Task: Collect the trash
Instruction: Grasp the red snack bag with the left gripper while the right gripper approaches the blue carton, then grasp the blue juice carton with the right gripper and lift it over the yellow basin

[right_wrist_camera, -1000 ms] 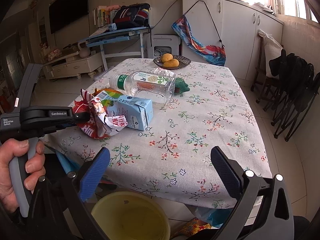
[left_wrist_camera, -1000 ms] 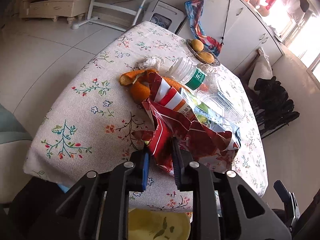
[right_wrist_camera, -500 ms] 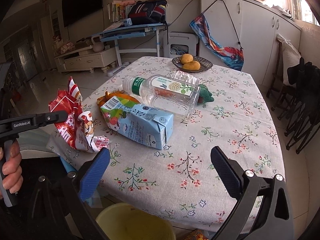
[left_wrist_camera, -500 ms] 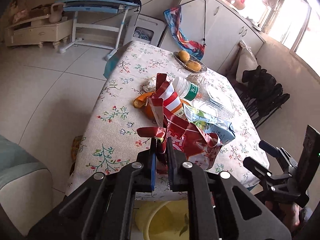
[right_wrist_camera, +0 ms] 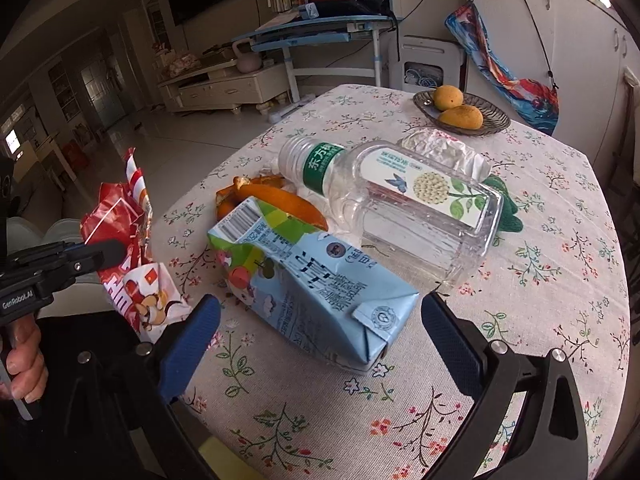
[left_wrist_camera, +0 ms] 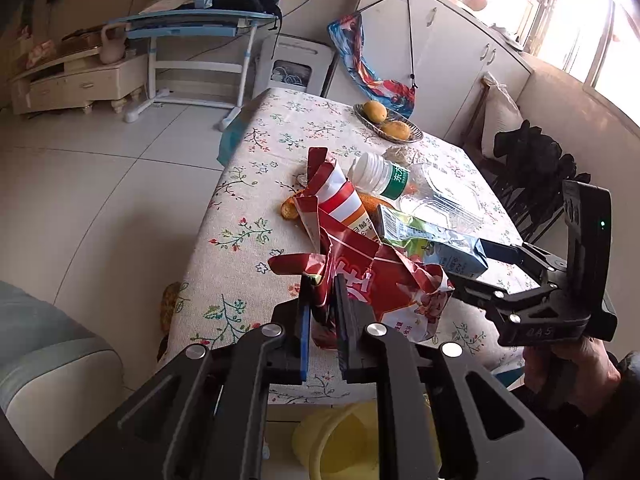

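Observation:
My left gripper (left_wrist_camera: pixel 322 308) is shut on a crumpled red snack bag (left_wrist_camera: pixel 372 280) and holds it up off the table's near-left corner; the bag also shows in the right wrist view (right_wrist_camera: pixel 132 264). My right gripper (right_wrist_camera: pixel 320 320) is open, its blue pads either side of the near end of a light blue drink carton (right_wrist_camera: pixel 316 280) lying on the floral tablecloth (right_wrist_camera: pixel 540 300). Behind the carton lie orange peel (right_wrist_camera: pixel 276 198) and a clear plastic bottle (right_wrist_camera: pixel 400 200) on its side. A yellow bin (left_wrist_camera: pixel 344 444) stands on the floor below the table edge.
A dish with two oranges (right_wrist_camera: pixel 460 110) sits at the table's far side. A green knitted thing (right_wrist_camera: pixel 506 204) lies behind the bottle. A dark chair (left_wrist_camera: pixel 532 168) stands at the right of the table. A sofa arm (left_wrist_camera: pixel 48 360) is at the near left.
My left gripper has lifted the red bag off the table and pulled it back towards the near edge. My right gripper has moved forward to the blue carton, still open.

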Available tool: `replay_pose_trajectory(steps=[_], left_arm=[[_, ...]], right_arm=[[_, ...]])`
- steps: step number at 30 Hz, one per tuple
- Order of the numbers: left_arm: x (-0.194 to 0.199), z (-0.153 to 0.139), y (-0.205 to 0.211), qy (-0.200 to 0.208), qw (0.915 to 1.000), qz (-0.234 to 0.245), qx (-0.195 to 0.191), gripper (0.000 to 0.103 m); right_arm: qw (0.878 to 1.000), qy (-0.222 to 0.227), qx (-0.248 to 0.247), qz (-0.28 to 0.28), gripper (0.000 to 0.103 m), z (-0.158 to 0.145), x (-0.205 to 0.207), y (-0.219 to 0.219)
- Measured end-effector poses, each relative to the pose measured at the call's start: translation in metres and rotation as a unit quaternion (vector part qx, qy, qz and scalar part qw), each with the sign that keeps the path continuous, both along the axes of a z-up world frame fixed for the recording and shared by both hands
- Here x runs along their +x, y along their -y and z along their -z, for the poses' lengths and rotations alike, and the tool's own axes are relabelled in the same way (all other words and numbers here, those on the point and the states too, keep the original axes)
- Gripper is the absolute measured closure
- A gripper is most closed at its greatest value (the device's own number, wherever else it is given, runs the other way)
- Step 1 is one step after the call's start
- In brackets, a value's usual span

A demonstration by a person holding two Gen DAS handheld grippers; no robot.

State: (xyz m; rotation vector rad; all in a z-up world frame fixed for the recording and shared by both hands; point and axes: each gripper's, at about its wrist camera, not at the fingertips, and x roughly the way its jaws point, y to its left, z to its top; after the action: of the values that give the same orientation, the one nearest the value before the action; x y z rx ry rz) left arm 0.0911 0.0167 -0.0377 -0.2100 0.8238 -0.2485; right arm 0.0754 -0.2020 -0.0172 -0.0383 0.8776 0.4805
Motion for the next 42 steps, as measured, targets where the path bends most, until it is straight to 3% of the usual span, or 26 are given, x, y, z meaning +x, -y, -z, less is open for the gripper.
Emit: replay_pose_trajectory(steps=[6, 10, 11, 17, 31, 37, 42], left_arm=[[0.004, 0.002, -0.007, -0.004, 1.0000, -0.005, -0.006, 0.092], [0.002, 0.002, -0.005, -0.001, 1.0000, -0.003, 0.000, 0.092], [0.002, 0.001, -0.004, -0.001, 1.0000, -0.003, -0.001, 0.092], [0.001, -0.001, -0.007, 0.004, 1.0000, -0.004, -0.007, 0.092], [-0.028, -0.015, -0.017, 0.048, 0.9977, 0.005, -0.049, 0.092], [-0.039, -0.019, -0.013, 0.054, 0.9973, 0.012, -0.048, 0.092], [-0.045, -0.020, -0.013, 0.056, 0.9972, 0.015, -0.046, 0.090]], right_arm=[[0.998, 0.025, -0.054, -0.035, 0.006, -0.009, -0.005, -0.011], [0.995, 0.003, -0.085, -0.052, 0.007, 0.008, 0.014, -0.021], [0.994, -0.007, -0.088, -0.058, 0.019, 0.013, 0.017, -0.021], [0.996, -0.024, -0.061, -0.060, 0.046, 0.011, -0.004, -0.009], [1.000, -0.012, -0.002, -0.001, 0.047, -0.015, -0.053, 0.014], [0.999, -0.018, 0.011, -0.027, 0.047, -0.027, -0.091, 0.019], [0.997, -0.040, -0.014, -0.063, 0.047, -0.016, -0.129, 0.012]])
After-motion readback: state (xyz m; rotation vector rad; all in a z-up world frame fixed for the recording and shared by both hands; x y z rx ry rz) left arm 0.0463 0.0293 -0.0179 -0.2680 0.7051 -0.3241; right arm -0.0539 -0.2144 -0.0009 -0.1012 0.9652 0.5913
